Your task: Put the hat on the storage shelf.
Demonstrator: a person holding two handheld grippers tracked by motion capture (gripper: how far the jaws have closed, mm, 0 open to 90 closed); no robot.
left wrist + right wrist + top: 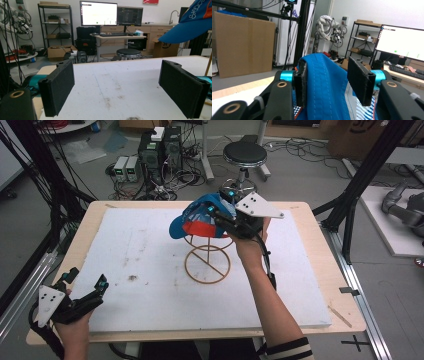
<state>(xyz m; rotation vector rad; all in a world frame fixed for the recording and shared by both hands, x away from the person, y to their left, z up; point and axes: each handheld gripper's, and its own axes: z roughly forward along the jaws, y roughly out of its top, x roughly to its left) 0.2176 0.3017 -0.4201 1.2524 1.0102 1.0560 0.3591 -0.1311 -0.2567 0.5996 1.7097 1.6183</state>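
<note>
A blue cap point(192, 221) with a red underside sits on top of a tan wire stand point(207, 266) at the middle of the white board. My right gripper point(220, 202) reaches the cap's crown from the right and behind. In the right gripper view the blue fabric point(324, 82) rises between its jaws point(329, 85); one pad lies against the cloth and the other stands clear of it, so it is open. My left gripper point(87, 280) rests open near the front left corner, nothing between its pads point(125, 85). The cap's brim point(190, 27) shows at the upper right of the left gripper view.
A white foam board point(140, 270) covers most of the wooden table point(345, 315). Beyond the far edge stand a black stool point(245, 154) and boxes with tangled cables point(150, 160) on the floor. Black frame posts point(365, 175) flank the table.
</note>
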